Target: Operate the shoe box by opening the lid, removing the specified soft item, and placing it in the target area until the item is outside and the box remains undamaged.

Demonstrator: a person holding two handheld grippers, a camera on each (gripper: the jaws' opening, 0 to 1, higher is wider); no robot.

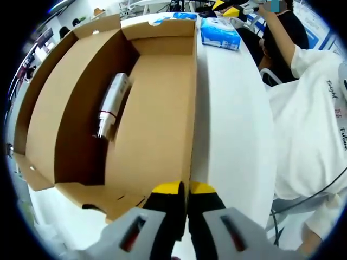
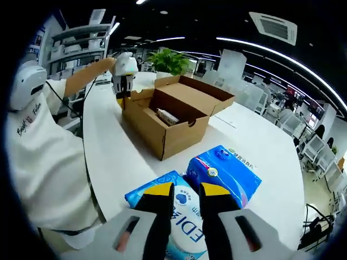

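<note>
The brown cardboard shoe box (image 1: 157, 124) stands open, lid folded back. A white wrapped roll (image 1: 111, 105) lies inside against a wall. My left gripper (image 1: 187, 188) is shut on the top edge of the box's side wall. From the right gripper view the box (image 2: 168, 130) sits mid-table, the roll (image 2: 165, 115) in it, and the left gripper (image 2: 124, 81) pinches its far corner, held by a hand. My right gripper (image 2: 187, 191) stands open, jaws slightly apart, over a light blue soft pack (image 2: 181, 214). A darker blue pack (image 2: 225, 173) lies beside it.
The white table (image 2: 255, 141) runs long and narrow. A person in a white shirt (image 2: 43, 157) stands along its left edge. A blue pack (image 1: 219, 32) lies past the box's far end. A potted plant (image 2: 171, 62) stands behind the box, and desks and chairs (image 2: 287, 124) fill the room beyond.
</note>
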